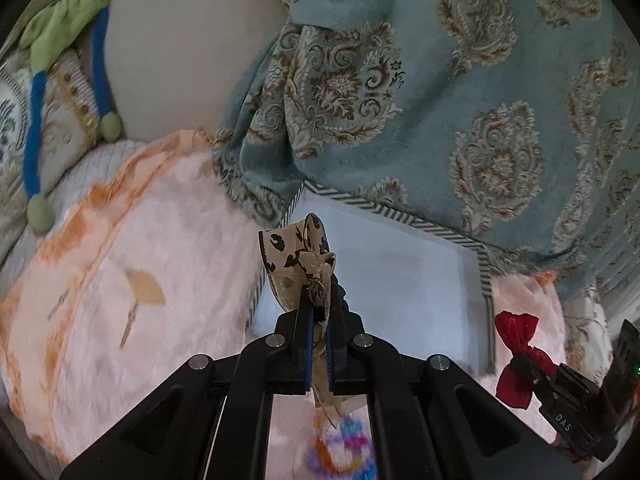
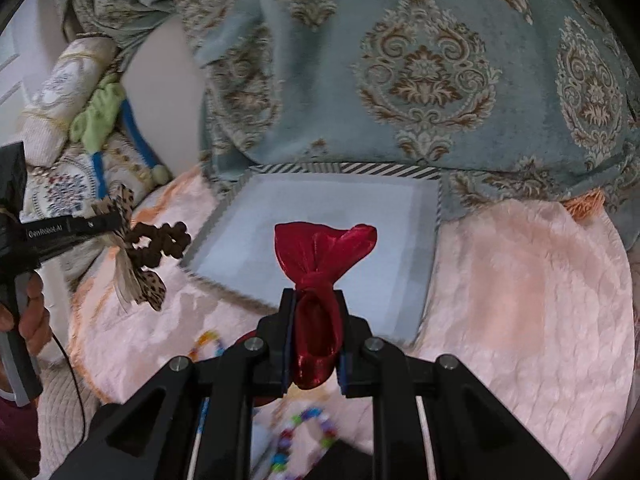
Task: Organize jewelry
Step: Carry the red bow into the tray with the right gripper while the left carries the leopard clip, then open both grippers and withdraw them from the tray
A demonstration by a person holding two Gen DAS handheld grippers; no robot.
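Observation:
My left gripper (image 1: 319, 312) is shut on a leopard-print ribbon bow (image 1: 298, 264), held up over the pink cloth; the right wrist view shows that bow (image 2: 148, 284) with a brown hair claw (image 2: 160, 242) attached. My right gripper (image 2: 316, 300) is shut on a shiny red bow (image 2: 320, 256), which also shows at the right edge of the left wrist view (image 1: 516, 360). A shallow pale-blue tray with a striped rim (image 2: 344, 169) lies just ahead of both grippers (image 1: 486, 280). Colourful bead bracelets (image 2: 308, 432) lie on the cloth below the fingers, blurred (image 1: 344, 452).
A pink and orange cloth (image 2: 520, 300) covers the surface. A blue-grey damask blanket (image 2: 420, 80) is heaped behind the tray. At the left lie patterned cushions and a green and blue soft toy (image 1: 60, 28). A person's hand (image 2: 34, 312) holds the left gripper's handle.

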